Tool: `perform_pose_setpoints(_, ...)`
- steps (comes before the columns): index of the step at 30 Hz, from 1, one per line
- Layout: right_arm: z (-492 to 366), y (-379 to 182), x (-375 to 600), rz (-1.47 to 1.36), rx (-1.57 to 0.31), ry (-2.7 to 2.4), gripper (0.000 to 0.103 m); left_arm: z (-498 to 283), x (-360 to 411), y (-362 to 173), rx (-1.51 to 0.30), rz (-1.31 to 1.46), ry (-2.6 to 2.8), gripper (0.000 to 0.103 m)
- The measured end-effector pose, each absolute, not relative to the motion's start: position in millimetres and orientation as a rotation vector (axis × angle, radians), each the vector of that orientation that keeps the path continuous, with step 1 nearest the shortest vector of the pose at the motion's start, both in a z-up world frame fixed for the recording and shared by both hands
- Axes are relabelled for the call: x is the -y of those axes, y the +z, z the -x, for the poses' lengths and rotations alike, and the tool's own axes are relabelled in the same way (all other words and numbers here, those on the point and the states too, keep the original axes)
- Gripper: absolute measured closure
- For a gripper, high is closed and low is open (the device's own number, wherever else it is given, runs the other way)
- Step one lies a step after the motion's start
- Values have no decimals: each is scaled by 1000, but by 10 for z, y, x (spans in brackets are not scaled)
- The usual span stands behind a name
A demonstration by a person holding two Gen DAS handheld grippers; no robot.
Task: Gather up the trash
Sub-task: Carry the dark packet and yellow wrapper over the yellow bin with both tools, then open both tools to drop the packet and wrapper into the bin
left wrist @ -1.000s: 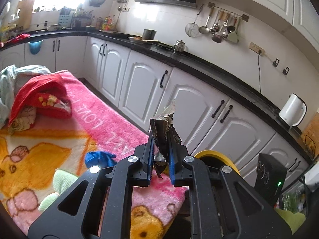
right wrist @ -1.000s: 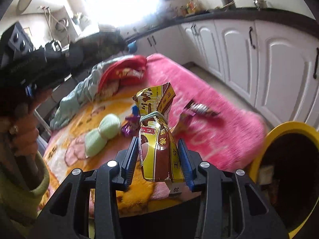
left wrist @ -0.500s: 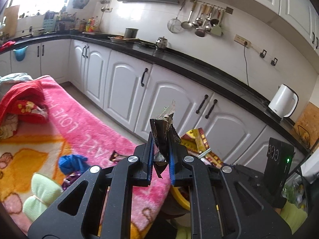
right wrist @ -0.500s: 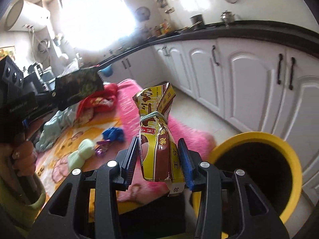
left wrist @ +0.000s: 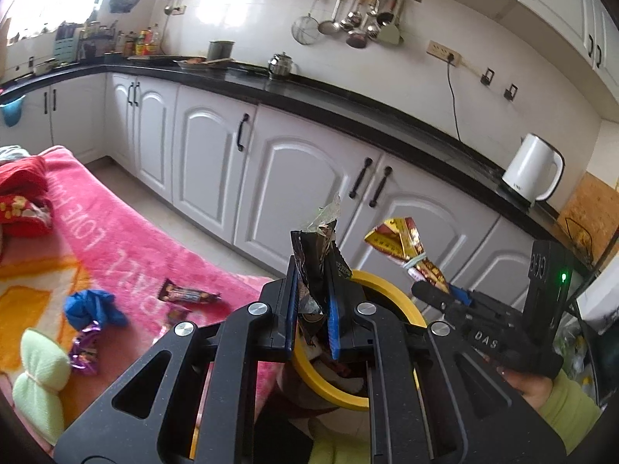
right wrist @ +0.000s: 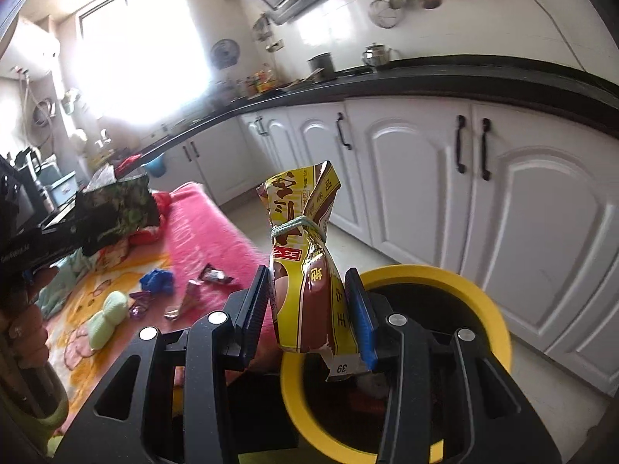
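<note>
**Both grippers loaded, bin right below**

Close in, the left gripper [left wrist: 312,311] is clamped on a dark crumpled wrapper [left wrist: 315,255], its torn foil tip sticking up past the fingertips. And the right gripper [right wrist: 309,307] has its blue pads pressed on a yellow-and-brown snack bag [right wrist: 309,270], upright, tied at the neck with a pale green string, a tag reading "39" at its bottom edge.

Directly under both sits the yellow-rimmed trash bin [right wrist: 479,305], dark inside, with some pale and reddish scraps at the bottom — too murky to name. In the right wrist view the snack bag hangs over the near-left part of the rim; in the left wrist view the dark wrapper stands above the bin's [left wrist: 390,294] opening, and the snack bag [left wrist: 406,247] shows just to the right, held over the far rim.

Out to the left, the pink blanket [left wrist: 127,239] carries loose pieces: a brown candy-bar wrapper [left wrist: 188,294], a purple foil wrapper [left wrist: 84,352], a blue crumpled ball [left wrist: 93,307], a pale green bundle [left wrist: 38,363] and red cloth [left wrist: 21,193] farther back.

Beyond, white cabinets [left wrist: 298,181] under a black counter, and a white kettle [left wrist: 532,168] on it.
</note>
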State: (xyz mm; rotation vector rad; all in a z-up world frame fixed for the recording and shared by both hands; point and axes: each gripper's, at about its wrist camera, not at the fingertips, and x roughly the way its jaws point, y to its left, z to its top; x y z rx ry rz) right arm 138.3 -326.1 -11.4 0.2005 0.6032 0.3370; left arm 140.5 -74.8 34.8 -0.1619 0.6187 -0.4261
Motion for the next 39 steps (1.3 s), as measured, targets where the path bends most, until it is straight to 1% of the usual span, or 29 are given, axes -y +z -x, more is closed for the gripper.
perform_pose_setpoints(9, -1290, -246, 3613, -212, -601, 245, 65, -1371, 1103, 158, -655, 102, -468, 95)
perform_pose_setpoints(17, -1266, -346, 3795, -206, -602, 184, 65, -1382, 1372, -113, -723, 55, -504, 95)
perform_pose_setpoints(31, -1392, -694, 3944, -245, -694, 148, 65, -1439, 1769, -620, -840, -20, -556, 95)
perform_pose_setpoints(39, -1509, -907, 4037, -309, -756, 138, 64, -1509, 1915, -819, -883, -44, -573, 95)
